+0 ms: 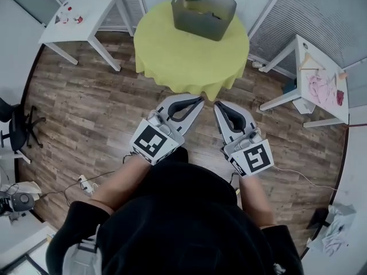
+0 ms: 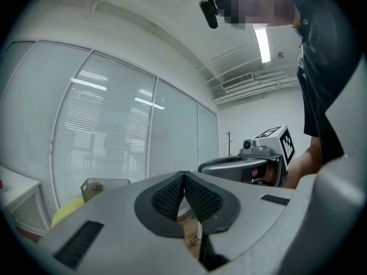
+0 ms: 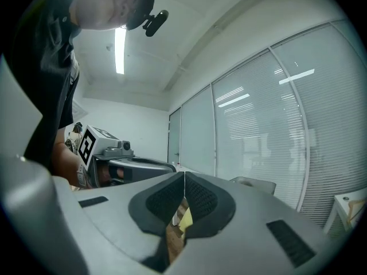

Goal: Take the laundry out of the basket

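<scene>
A grey laundry basket (image 1: 203, 11) stands on the far side of a round table with a yellow cloth (image 1: 189, 53); a bit of laundry shows over its rim. The basket also shows in the left gripper view (image 2: 103, 187) and faintly in the right gripper view (image 3: 252, 183). Both grippers hover side by side over the wooden floor, just short of the table's near edge. My left gripper (image 1: 199, 101) is shut with nothing in it. My right gripper (image 1: 217, 105) is shut and empty too. Each sees the other: the right gripper (image 2: 202, 168) and the left gripper (image 3: 172, 167).
A white table (image 1: 86, 16) stands at the back left. Another white table (image 1: 318, 85) with pink cloth and a hanger is at the right. An office chair (image 1: 17, 128) sits at the left wall. Blinds cover the glass walls behind. Cables lie on the floor.
</scene>
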`<state>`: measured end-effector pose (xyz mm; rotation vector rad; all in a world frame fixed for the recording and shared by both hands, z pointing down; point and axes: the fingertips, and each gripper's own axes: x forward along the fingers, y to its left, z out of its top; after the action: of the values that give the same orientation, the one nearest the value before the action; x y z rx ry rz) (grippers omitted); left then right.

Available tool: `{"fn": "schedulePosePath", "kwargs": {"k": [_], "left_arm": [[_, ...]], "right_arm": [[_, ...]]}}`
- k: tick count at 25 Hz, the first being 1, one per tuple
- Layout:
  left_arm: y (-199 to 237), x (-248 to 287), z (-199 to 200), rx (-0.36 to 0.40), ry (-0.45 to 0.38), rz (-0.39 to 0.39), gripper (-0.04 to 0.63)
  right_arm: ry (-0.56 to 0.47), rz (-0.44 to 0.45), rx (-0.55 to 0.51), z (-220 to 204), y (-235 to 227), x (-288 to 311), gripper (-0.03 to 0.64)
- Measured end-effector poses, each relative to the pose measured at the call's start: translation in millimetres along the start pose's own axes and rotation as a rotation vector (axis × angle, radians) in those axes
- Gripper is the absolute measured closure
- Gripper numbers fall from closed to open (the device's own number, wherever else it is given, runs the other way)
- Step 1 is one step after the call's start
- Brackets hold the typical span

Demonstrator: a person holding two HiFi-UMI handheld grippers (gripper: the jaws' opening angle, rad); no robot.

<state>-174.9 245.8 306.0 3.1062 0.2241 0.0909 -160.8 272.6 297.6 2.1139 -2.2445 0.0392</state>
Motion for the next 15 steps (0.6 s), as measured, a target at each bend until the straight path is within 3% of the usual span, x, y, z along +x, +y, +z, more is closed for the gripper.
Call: {"fn": "schedulePosePath", "kwargs": {"k": [11,15], "left_arm": [[88,18,-9,-0.029,-0.014,-0.030,0.584],[105,27,-13,-0.027,0.025,-0.045,0.584]], "right_arm": [[0.046,-0.029,0.015,-14,-33,79,0.594],[0.048,-0.038,0.025,-14,-48,93,0.594]]}}
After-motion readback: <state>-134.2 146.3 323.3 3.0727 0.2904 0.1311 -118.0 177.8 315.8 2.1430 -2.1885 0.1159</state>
